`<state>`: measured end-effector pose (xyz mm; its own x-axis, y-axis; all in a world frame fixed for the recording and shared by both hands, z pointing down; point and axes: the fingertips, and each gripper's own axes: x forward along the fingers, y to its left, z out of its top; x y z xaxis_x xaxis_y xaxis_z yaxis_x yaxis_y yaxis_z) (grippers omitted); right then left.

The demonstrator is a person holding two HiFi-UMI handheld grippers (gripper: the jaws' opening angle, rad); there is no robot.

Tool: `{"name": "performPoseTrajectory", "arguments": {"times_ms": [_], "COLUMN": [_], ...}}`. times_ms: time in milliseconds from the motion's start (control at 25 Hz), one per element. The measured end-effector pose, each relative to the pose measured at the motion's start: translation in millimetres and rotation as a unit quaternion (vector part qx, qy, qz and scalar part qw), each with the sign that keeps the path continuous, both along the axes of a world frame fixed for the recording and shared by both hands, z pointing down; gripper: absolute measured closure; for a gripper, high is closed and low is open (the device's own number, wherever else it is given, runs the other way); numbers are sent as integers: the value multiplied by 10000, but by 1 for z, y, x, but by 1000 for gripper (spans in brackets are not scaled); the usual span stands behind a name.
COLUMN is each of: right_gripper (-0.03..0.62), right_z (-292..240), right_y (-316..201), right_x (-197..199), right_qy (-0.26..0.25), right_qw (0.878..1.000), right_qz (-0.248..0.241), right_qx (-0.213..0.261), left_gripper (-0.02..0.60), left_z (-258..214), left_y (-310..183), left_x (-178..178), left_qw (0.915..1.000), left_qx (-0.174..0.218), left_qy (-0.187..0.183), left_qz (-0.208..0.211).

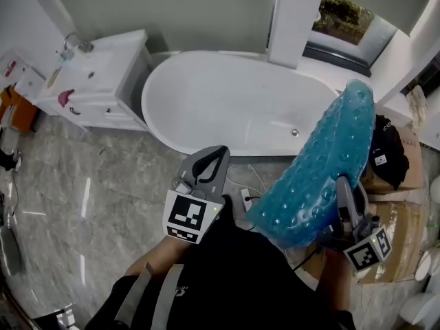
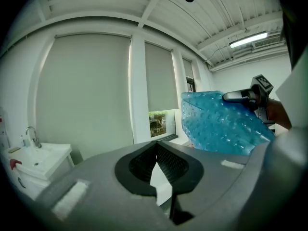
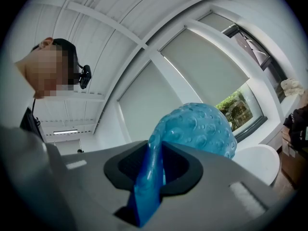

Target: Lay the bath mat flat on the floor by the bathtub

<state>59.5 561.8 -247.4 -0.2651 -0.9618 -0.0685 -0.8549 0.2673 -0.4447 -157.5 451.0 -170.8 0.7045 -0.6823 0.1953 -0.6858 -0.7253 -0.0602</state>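
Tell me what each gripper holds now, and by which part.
The right gripper pinches the blue bath mat by one edge. The left gripper is shut and holds nothing.

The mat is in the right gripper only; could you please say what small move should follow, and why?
Probably bring the left gripper to the free edge of the mat: it is shut and empty, while the right gripper alone pinches the curled mat above the floor by the bathtub.

Marble floor (image 1: 82, 191) before bathtub (image 1: 227, 98) open; boxes (image 1: 402, 215) crowd right.
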Motion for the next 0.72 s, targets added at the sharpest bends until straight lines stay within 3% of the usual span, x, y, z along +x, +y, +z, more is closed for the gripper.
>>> {"name": "performPoseTrajectory", "arguments": {"times_ms": [400,720], "right_gripper": [516,516], "right_z": [-15,-9], "right_y": [-128,-185], "right_x": [-14,-29], "right_qy": [-186,-288], "right_qw": [9995,9992], "right_qz": [-11,-243], "right_qx": [258,141], "left_gripper": [580,580], "left_z": [4,4], "left_y": [-111,-149], "left_x": [-30,-30], "left_qw": [9999,9999], "left_qx": [-48,-50], "left_qy": [8,95], "left_qz": [117,112]}}
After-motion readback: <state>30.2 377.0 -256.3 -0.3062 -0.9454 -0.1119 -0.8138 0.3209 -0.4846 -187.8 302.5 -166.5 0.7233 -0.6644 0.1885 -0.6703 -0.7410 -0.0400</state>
